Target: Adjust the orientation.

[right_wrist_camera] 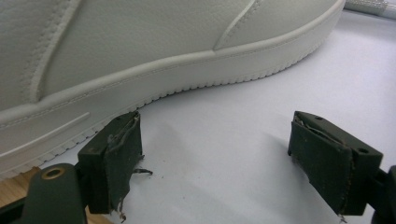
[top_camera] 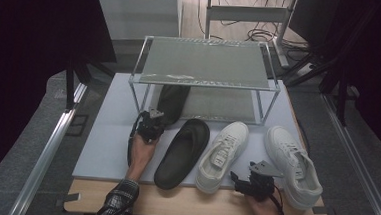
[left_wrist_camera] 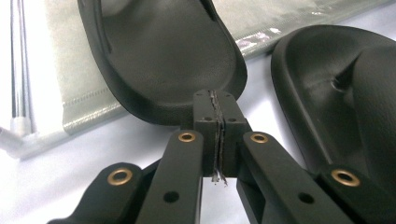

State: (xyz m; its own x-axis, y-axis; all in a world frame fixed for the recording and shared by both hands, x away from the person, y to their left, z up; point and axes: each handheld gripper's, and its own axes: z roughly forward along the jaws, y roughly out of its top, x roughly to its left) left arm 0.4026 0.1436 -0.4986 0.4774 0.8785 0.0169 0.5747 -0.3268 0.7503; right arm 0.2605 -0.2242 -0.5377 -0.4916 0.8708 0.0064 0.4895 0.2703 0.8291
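Slippers are the work in hand, though nearest the person the right gripper (top_camera: 241,183) rests released at the table's (top_camera: 182,204) front edge, jaws wide apart on the white mat (top_camera: 106,142), between two white sneakers (top_camera: 224,154). Farther in, a dark slipper (top_camera: 183,152) lies flat on the mat, just left of the sneakers. Beyond it, the left gripper (top_camera: 157,116) is clenched, its jaws pressed together at the heel rim of a second dark slipper (top_camera: 173,101); whether they pinch that rim I cannot tell. That slipper lies partly on the lower level of the clear shoe rack (top_camera: 206,63).
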